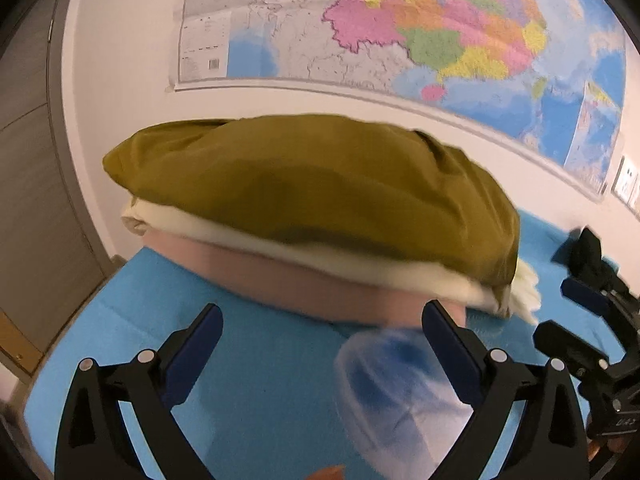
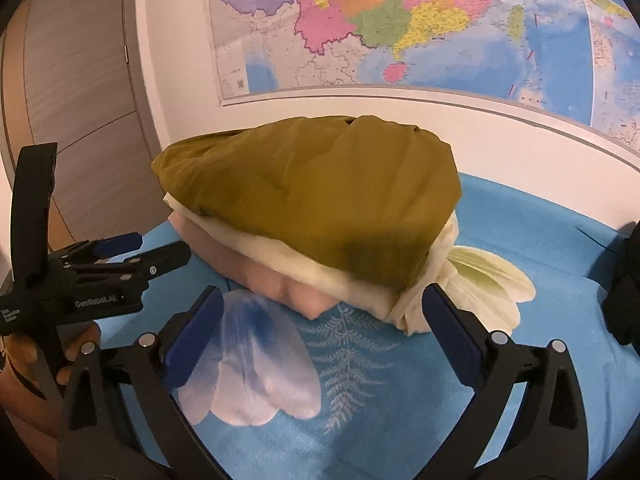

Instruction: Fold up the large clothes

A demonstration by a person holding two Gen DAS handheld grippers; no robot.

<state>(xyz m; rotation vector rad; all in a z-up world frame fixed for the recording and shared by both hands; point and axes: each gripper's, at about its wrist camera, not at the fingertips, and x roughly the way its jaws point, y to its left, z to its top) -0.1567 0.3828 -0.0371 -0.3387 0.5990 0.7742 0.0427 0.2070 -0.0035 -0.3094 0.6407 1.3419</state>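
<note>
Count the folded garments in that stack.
3. The olive garment lies on top, the cream garment under it, and the pink garment at the bottom on the blue cloth. More may be hidden beneath.

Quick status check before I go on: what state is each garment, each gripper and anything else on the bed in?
Olive garment: folded, top of the stack.
Cream garment: folded, under the olive one.
Pink garment: folded, bottom of the stack, on the blue bedspread.
Left gripper: fingers open, holding nothing.
Right gripper: fingers open, holding nothing.
Black item: lying at the right edge, unfolded as far as I can tell.
</note>
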